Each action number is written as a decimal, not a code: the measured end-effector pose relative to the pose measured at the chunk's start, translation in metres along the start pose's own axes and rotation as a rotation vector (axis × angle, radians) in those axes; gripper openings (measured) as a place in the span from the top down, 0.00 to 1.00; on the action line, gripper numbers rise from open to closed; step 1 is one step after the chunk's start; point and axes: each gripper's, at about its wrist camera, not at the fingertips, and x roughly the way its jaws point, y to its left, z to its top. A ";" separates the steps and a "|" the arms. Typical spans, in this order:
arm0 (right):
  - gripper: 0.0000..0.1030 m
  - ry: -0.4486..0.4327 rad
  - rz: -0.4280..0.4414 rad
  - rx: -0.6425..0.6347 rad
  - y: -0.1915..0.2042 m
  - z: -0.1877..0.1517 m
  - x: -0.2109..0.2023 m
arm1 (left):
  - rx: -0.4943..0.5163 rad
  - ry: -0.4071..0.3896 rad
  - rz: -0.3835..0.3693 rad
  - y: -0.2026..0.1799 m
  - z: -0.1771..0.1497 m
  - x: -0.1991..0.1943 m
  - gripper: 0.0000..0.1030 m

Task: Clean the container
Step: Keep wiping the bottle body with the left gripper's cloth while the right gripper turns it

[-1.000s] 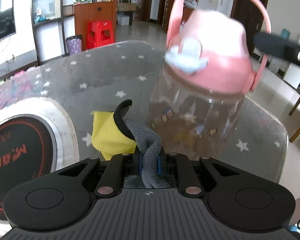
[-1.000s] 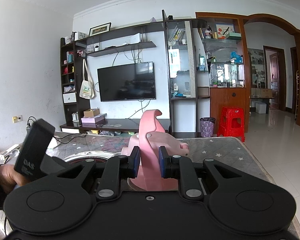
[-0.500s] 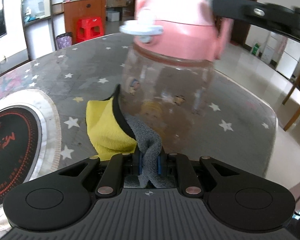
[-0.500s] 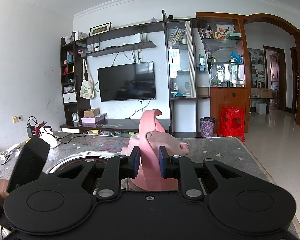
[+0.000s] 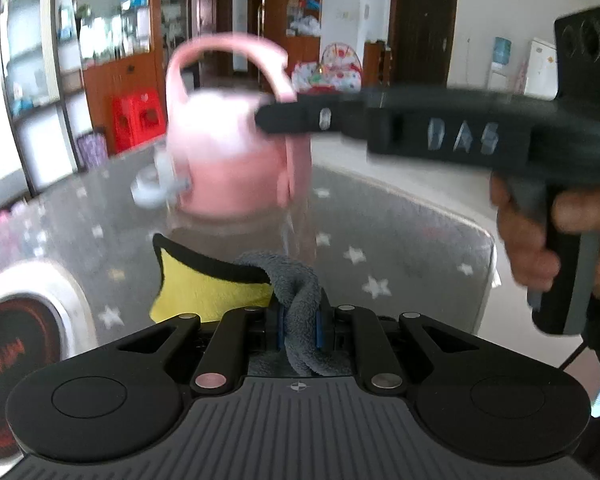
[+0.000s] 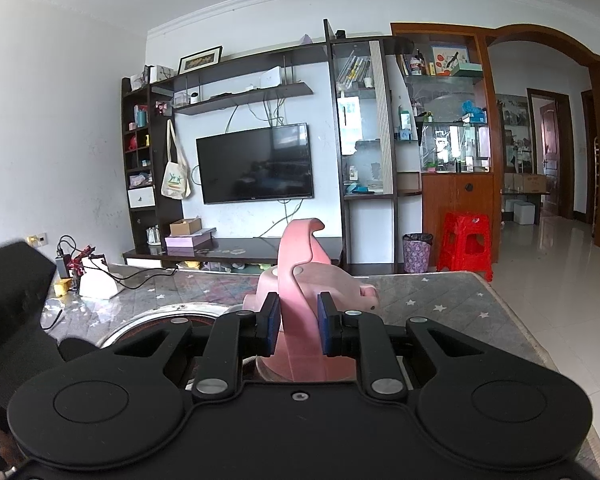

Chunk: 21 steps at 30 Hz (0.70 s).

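Observation:
A clear bottle with a pink lid (image 5: 236, 160) and pink carry handle (image 5: 228, 56) stands on the star-patterned table; its clear body is blurred. My left gripper (image 5: 298, 326) is shut on a grey and yellow cloth (image 5: 220, 284), held low in front of the bottle. My right gripper (image 6: 298, 326) is shut on the bottle's pink handle (image 6: 300, 264); it shows from the side in the left wrist view (image 5: 420, 124), reaching in from the right.
A round cooktop with red rings (image 5: 24, 344) sits in the table at the left. The table edge (image 5: 488, 248) runs at the right, with tiled floor beyond. A TV unit (image 6: 256, 164) and a red stool (image 6: 466, 240) stand past the table.
The left gripper with the cloth has swung around the bottle, so the right gripper and the hand holding it now show from the side. The right gripper holds the handle as before.

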 end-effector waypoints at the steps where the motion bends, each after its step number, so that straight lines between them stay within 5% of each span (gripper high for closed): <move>1: 0.80 0.000 0.002 0.003 -0.001 0.000 -0.001 | 0.013 -0.012 0.011 -0.001 0.003 -0.002 0.87; 21: 0.80 0.003 0.002 0.000 -0.002 -0.011 0.000 | -0.095 0.047 -0.044 0.020 -0.011 0.025 0.87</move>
